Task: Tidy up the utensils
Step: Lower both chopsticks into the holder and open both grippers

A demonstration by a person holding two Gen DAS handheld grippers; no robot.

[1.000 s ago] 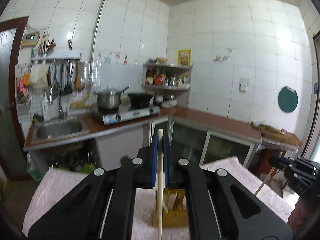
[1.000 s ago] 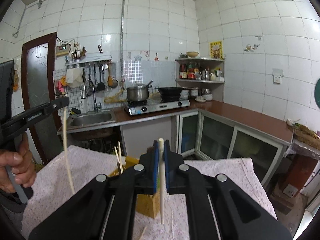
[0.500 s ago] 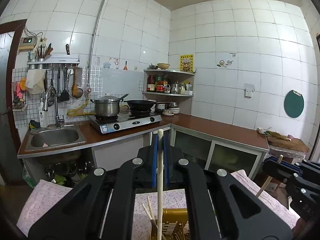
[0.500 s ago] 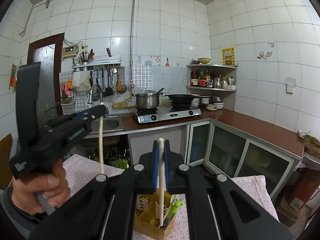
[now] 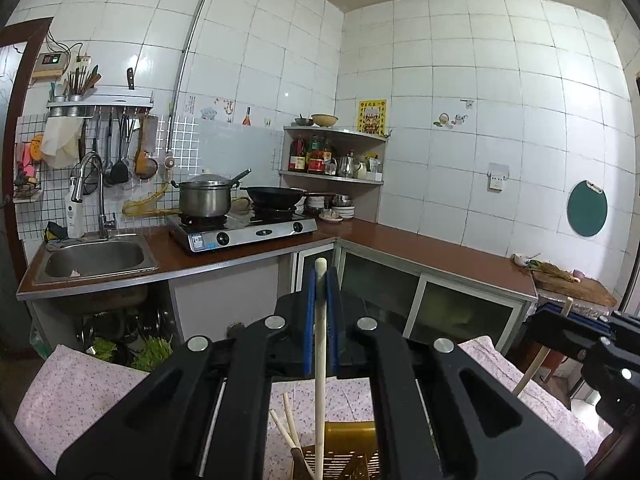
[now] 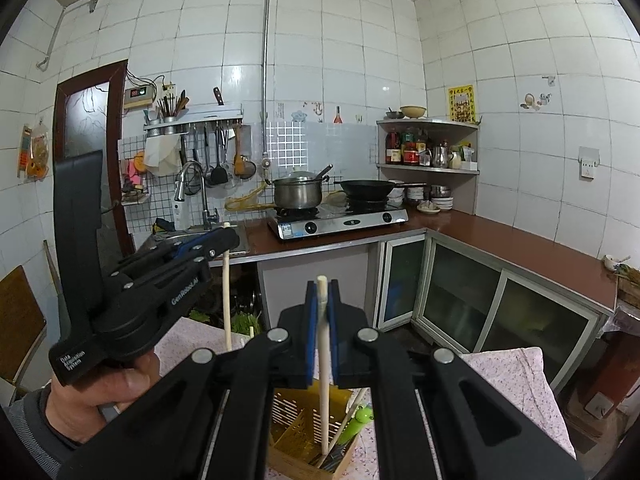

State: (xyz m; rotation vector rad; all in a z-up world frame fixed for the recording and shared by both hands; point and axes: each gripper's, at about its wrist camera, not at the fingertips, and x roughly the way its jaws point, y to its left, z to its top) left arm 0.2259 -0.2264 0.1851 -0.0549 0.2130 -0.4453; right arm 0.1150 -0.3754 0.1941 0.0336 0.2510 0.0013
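My left gripper is shut on a pale wooden chopstick that hangs straight down over a yellow slotted utensil holder. Two more chopsticks lean in the holder. My right gripper is shut on a second chopstick whose lower end is inside the holder, next to a green-handled utensil. The left gripper also shows in the right wrist view, and the right gripper in the left wrist view.
The holder stands on a table with a floral cloth. Behind are a sink, a gas stove with a pot and wok, a brown counter with glass cabinets, and a corner shelf.
Both grippers rose and tilted up, so the views show more wall and less table. The right chopstick's tip now sits inside the holder. Both grips stayed shut.
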